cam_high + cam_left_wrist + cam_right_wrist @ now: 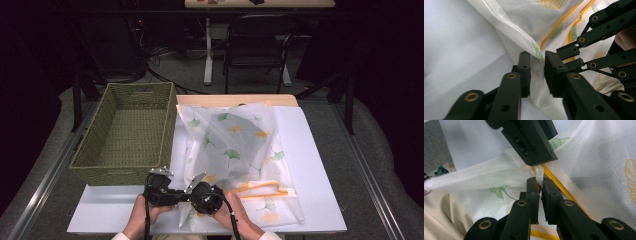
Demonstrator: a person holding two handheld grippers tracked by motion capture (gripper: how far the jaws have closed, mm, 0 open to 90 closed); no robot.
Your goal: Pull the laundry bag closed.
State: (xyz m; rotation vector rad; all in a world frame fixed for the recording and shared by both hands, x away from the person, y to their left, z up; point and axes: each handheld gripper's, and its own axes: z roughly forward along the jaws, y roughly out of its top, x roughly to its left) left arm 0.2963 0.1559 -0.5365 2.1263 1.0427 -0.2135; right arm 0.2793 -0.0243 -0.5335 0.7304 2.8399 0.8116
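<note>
Right gripper (pixel 539 185) pinches the white zipper pull (pixel 539 173); left gripper (pixel 537 65) loosely straddles the mesh bag (pixel 235 150) at the near worktop (pixel 320 165) edge. Zipping seems barely begun.

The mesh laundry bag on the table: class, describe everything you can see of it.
The mesh laundry bag is white, see-through netting printed with green and yellow ginkgo leaves, with a yellow-orange zipper near its front edge. It lies flat and crumpled on the white table, right of the woven basket, not touching it as far as can be seen. At its front corner the left claw has a fold of mesh between its jaws, and the right claw pinches the white zipper pull.
</note>
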